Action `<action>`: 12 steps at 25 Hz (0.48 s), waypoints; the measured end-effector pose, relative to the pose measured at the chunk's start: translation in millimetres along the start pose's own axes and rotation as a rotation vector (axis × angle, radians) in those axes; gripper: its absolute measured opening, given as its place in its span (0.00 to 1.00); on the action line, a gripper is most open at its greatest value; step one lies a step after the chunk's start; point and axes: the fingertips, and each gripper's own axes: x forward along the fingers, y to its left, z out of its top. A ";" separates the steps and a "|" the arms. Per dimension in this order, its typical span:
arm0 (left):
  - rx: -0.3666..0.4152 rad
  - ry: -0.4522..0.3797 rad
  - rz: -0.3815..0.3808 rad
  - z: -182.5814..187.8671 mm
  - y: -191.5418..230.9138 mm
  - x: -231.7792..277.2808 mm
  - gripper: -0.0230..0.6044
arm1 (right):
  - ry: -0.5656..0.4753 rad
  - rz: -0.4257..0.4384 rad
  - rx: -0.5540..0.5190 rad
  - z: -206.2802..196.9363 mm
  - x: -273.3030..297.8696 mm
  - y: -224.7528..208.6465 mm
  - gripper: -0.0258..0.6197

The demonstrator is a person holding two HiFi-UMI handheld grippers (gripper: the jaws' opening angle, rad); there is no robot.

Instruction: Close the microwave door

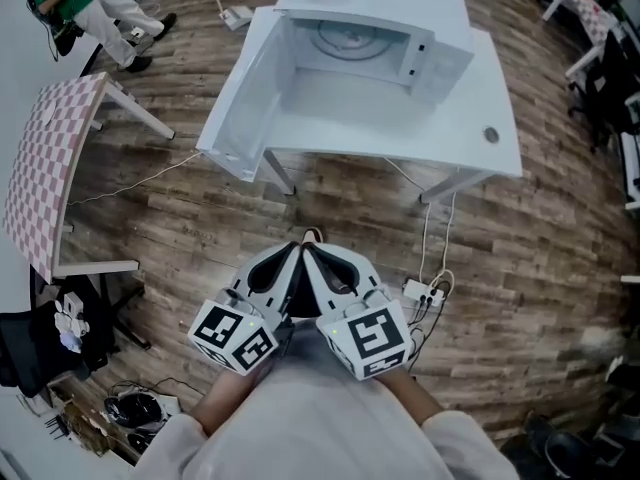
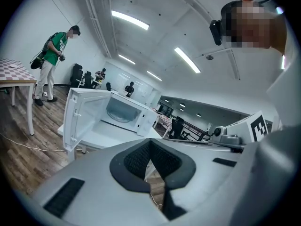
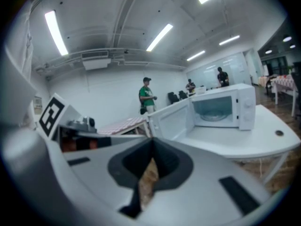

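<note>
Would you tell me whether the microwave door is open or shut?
Open: the door stands wide, showing the microwave's turntable.

White microwave (image 1: 375,43), door (image 1: 240,93) wide open

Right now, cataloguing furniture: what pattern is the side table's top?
Pink-and-white checks on the side table; head view shows it best.

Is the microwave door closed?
No, the microwave door stands swung wide open, so the glass turntable inside is in plain sight.
</note>
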 end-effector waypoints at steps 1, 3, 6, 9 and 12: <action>-0.001 -0.003 0.002 4.6 5.0 2.9 0.06 | 0.001 0.002 0.000 3.5 6.2 -1.8 0.08; -0.008 -0.006 0.009 12.5 16.1 9.1 0.06 | 0.008 0.005 0.000 9.3 19.6 -5.8 0.08; -0.019 -0.008 0.013 24.2 33.5 19.5 0.06 | 0.021 0.015 0.001 17.9 40.3 -12.8 0.08; -0.017 -0.015 0.013 38.5 48.9 28.7 0.06 | 0.022 0.027 -0.002 28.7 60.2 -18.7 0.08; -0.020 -0.027 0.008 52.1 61.8 36.7 0.06 | 0.024 0.032 -0.004 38.6 77.7 -24.4 0.08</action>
